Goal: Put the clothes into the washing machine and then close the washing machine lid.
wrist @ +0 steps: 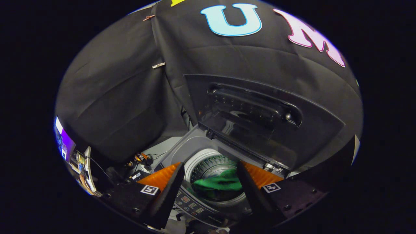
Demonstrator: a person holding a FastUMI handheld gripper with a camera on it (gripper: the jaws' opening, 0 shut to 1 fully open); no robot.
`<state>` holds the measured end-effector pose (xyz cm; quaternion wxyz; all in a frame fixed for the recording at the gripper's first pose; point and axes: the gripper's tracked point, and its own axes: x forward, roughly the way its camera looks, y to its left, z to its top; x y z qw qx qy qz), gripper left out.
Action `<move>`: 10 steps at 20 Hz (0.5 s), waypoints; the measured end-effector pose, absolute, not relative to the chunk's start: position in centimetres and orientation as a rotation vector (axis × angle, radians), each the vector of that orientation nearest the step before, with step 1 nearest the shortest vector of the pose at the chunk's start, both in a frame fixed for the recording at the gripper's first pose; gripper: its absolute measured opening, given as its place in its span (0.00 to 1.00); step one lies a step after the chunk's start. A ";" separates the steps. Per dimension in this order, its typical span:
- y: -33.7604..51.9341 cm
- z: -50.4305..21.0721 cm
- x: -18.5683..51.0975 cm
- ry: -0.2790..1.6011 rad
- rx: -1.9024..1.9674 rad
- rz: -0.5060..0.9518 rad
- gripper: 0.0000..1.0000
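The gripper [209, 177] hangs above the top-loading washing machine [182, 151], tilted down so that its two fingers [169, 191] frame the round mouth of the drum [211, 162]. The fingers stand wide apart and hold nothing; the gap between them spans most of the drum opening. Down in the drum, between the fingers and a little below their tips, lies a green garment [219, 183], crumpled against the perforated metal wall and touching neither finger. Just under the fingers, on the near rim of the machine, runs the control panel [191, 204] with its small buttons. Beyond the fingers the lid [260, 120] stands raised and open, its inner face with a dark moulded handle turned toward the gripper, leaning back against the black cloth wall [113, 97].
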<state>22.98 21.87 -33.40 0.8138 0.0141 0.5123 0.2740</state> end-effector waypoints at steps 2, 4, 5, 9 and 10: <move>22.1 -32.8 23.3 1.067 0.036 0.594 0.99; 22.6 -31.6 24.0 1.015 0.055 0.606 0.99; 22.9 -30.9 24.2 0.990 0.069 0.616 0.99; 23.4 -28.6 25.2 0.898 0.114 0.639 0.99; 23.3 -28.2 25.6 0.876 0.121 0.636 0.99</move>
